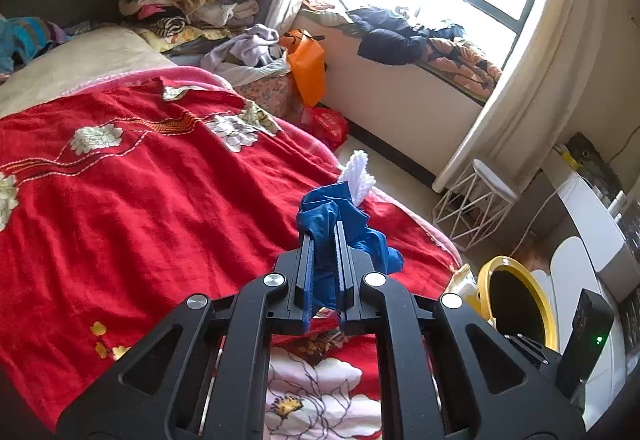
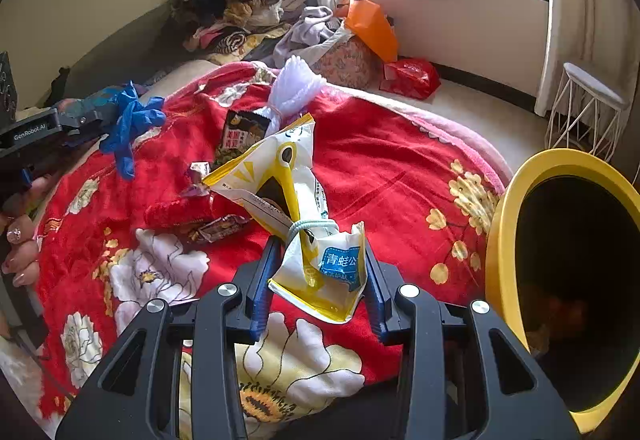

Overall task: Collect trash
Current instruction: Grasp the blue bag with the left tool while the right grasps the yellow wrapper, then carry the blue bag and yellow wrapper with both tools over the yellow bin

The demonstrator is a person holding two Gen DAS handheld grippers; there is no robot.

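Note:
My left gripper (image 1: 323, 230) is shut on a crumpled blue glove (image 1: 344, 224) and holds it above the red flowered blanket (image 1: 140, 191); it also shows in the right wrist view (image 2: 132, 119) at far left. My right gripper (image 2: 320, 244) is shut on a white and yellow plastic package (image 2: 296, 199) tied with a band. The yellow bin (image 2: 560, 280) with a dark inside stands at the right, beside the bed; it also shows in the left wrist view (image 1: 516, 304). A white foam net (image 2: 294, 85), a dark snack packet (image 2: 242, 133) and small wrappers (image 2: 218, 230) lie on the blanket.
Piles of clothes (image 2: 240, 7) lie at the bed's head and on the window ledge (image 1: 424, 35). An orange bag (image 2: 372, 27) and a red bag (image 2: 412, 77) sit on the floor by the wall. A white wire stool (image 2: 588, 111) stands near the curtain.

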